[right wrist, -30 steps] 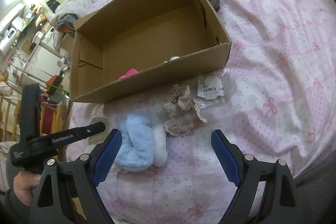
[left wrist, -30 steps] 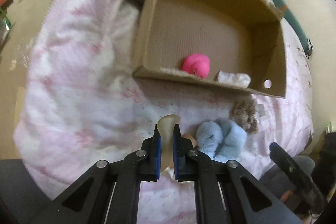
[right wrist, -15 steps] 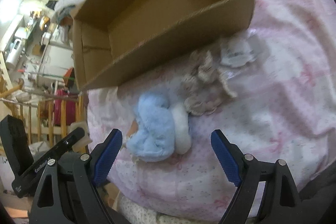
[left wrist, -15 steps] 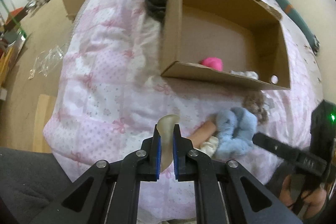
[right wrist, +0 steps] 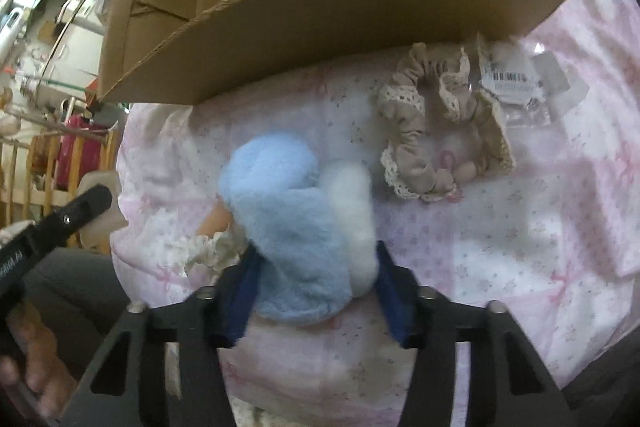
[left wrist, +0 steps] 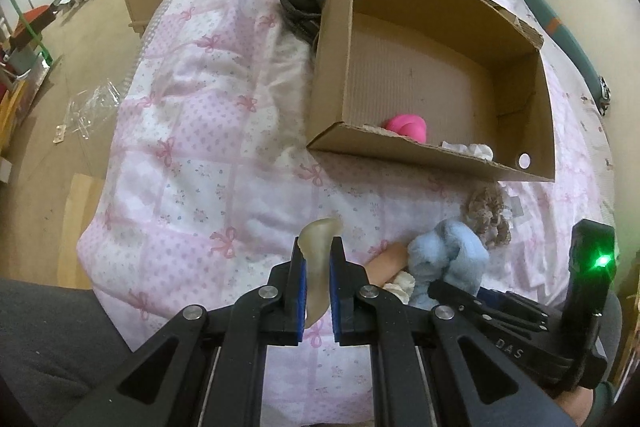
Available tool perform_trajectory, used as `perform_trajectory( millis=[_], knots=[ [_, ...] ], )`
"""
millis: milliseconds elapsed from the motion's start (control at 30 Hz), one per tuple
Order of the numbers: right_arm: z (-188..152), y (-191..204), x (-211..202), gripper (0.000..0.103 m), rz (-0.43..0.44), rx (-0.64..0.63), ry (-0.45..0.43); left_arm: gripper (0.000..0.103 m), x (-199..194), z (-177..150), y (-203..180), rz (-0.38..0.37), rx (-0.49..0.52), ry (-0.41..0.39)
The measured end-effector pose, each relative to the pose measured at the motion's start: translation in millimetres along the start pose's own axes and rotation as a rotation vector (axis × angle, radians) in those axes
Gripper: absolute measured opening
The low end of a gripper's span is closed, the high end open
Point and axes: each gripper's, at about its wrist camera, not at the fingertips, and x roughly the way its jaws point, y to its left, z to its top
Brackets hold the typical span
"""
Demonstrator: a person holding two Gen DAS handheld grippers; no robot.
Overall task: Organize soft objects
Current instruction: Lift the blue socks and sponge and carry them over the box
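Observation:
My left gripper (left wrist: 318,267) is shut on a pale, translucent soft piece (left wrist: 320,239), held above the pink patterned bedspread (left wrist: 192,155). My right gripper (right wrist: 316,287) is low over a fluffy blue-and-white plush (right wrist: 292,227); its jaws are closing and the blue pads press both sides of it. A beige lace scrunchie (right wrist: 416,147) lies just beyond the plush. Behind them stands an open cardboard box (left wrist: 420,151) with a pink soft thing (left wrist: 406,126) and a white one (left wrist: 468,149) inside.
A clear packet with a barcode label (right wrist: 516,83) lies beside the scrunchie by the box wall (right wrist: 340,7). A peach-coloured item (left wrist: 390,259) and cream lace (left wrist: 400,281) peek from under the plush. A dark bundle (left wrist: 302,1) sits behind the box. The bed edge and floor lie left.
The right gripper came down onto the blue plush and its wide jaws closed around it. The left gripper first drew back from the box with its pale piece, then held still.

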Motion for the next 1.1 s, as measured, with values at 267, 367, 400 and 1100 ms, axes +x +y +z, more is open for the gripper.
perform_trajectory(
  millis=[267, 367, 400, 1100],
  knots=[
    [-3, 1, -45, 0.033, 0.035, -0.024, -0.111, 0.009, -4, -1, 2, 0.006, -0.01, -0.025],
    [-4, -4, -69, 0.033, 0.066, -0.013, -0.174, 0.009, -6, 0, 0, 0.009, -0.007, -0.036],
    [-4, -7, -73, 0.033, 0.064, -0.009, -0.181, 0.009, -6, -1, -1, 0.008, -0.002, -0.04],
    [21, -36, -144, 0.033, 0.164, -0.005, -0.429, 0.009, -72, 29, -45, -0.058, 0.156, -0.33]
  ],
)
